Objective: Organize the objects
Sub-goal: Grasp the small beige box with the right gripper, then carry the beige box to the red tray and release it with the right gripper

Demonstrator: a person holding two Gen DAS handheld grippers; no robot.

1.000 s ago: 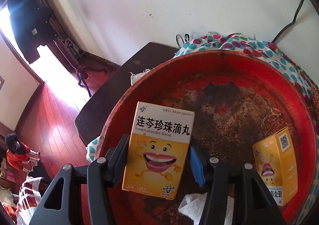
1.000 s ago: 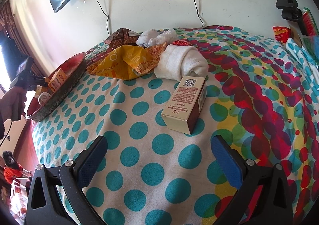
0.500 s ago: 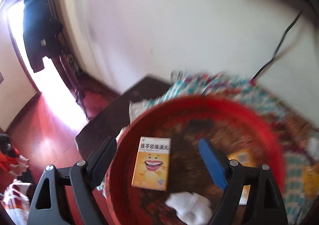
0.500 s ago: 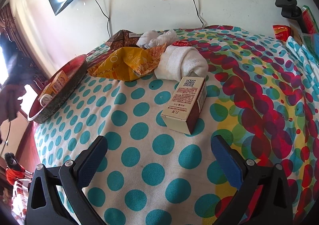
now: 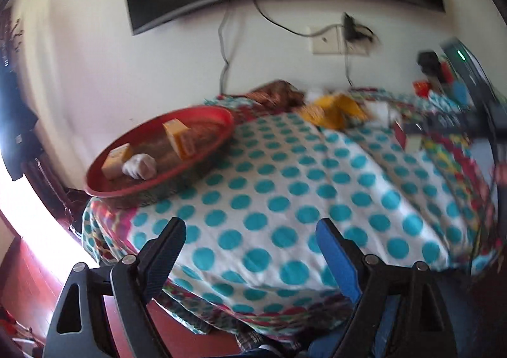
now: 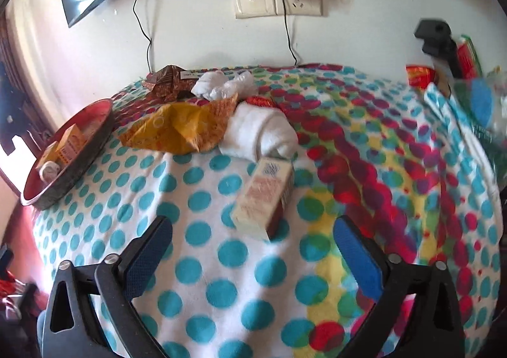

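Scanning: left to right across both views, I read where each thing sits and why.
Red tray: my red tray (image 5: 221, 110) sits at the left of the left wrist view, at the table's far left corner; I judge it is the collecting spot, since sorted things already lie inside.
Yellow boxes: two yellow boxes (image 5: 179, 136) are in the tray, one leaning on its edge in the middle, the other (image 5: 117, 161) lying low near the front rim, with a white wad (image 5: 139, 164) just beside it.
Left gripper: my left gripper (image 5: 250, 247) hangs at the bottom of its frame over the polka-dot cloth (image 5: 285, 186), jaws spread wide with nothing between them; it is well apart from the tray.
Right gripper: my right gripper (image 6: 253, 247) is also spread and empty, low in its frame, aimed at the next thing.
Cream box: the cream box (image 6: 263, 196) lies flat on the cloth in the middle of the right wrist view, long side running away from me, just ahead of the blue pads (image 6: 358, 259) and between their lines; not touched yet.
Why this aim: I judge the jaws are lined up across its narrow width so they can close on the two long faces.
Clutter behind: a rolled white towel (image 6: 263, 133) touches the box's far end, with a yellow wrapper (image 6: 183, 126) to its left and a brown packet (image 6: 168, 79) above; they await sorting.
Risk: reaching too deep may catch the towel.
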